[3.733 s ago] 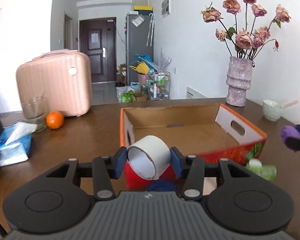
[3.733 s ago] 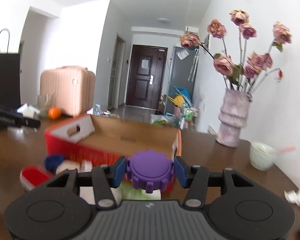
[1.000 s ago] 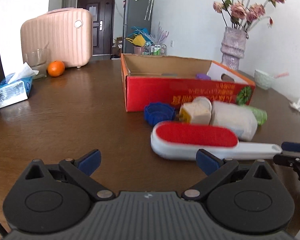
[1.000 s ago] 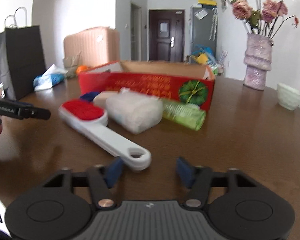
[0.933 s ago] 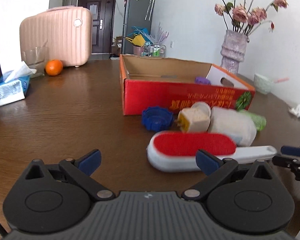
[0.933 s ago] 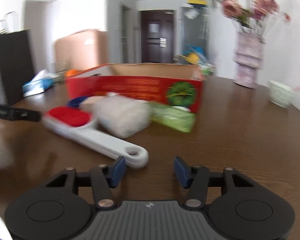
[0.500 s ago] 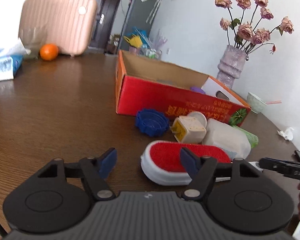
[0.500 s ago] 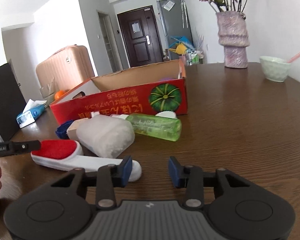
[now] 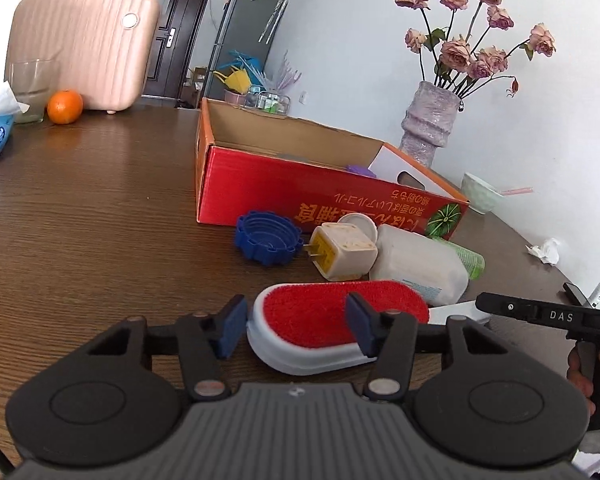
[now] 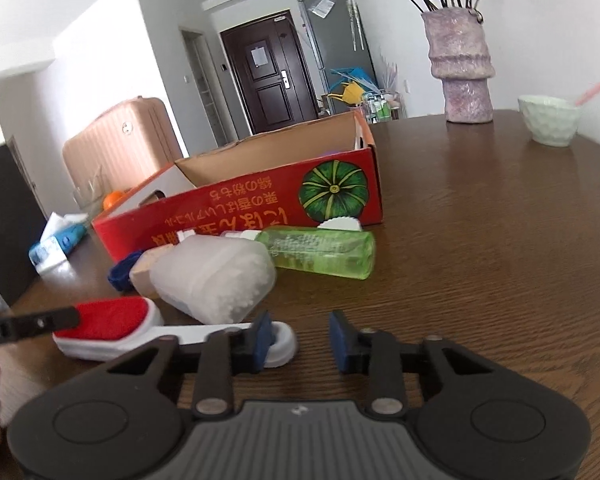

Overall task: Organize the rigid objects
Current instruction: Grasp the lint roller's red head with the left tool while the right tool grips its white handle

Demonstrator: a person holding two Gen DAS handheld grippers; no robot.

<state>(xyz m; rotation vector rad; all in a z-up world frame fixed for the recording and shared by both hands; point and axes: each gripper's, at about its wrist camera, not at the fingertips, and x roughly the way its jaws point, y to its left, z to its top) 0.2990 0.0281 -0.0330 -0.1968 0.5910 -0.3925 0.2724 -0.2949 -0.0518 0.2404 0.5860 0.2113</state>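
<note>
Nearest first. Your left gripper (image 9: 296,328) sits low over the table (image 9: 80,220), fingers apart but narrowing. They stood wide a second ago and have just been closing. The round end of the lint brush (image 9: 332,316) now lies between them. The left pad is just beside its white rim and the right finger crosses the red pad. No clamp shows yet.

Your right gripper (image 10: 298,340) has also been closing, and its fingers are apart too. The looped handle end of the brush sits against the inner face of the left finger. The right finger is clear of it, with bare wood in between.

A second ago the brush lay well ahead of both tools. Now each tool brackets one end (a two-handed lift, by the look of it). I judge the brush is the next piece to go.

Just past the left fingers lie the beige plug adapter (image 9: 340,256), the blue cap (image 9: 268,242) and the white bottle (image 9: 416,268). The green bottle (image 10: 320,254) lies beyond the right fingers. All four are outside the box.

Farther on is the red cardboard box (image 9: 300,188). The purple cap (image 9: 360,169), which your right fingers held some seconds back, now shows inside it. The tape roll is not visible from here.
</note>
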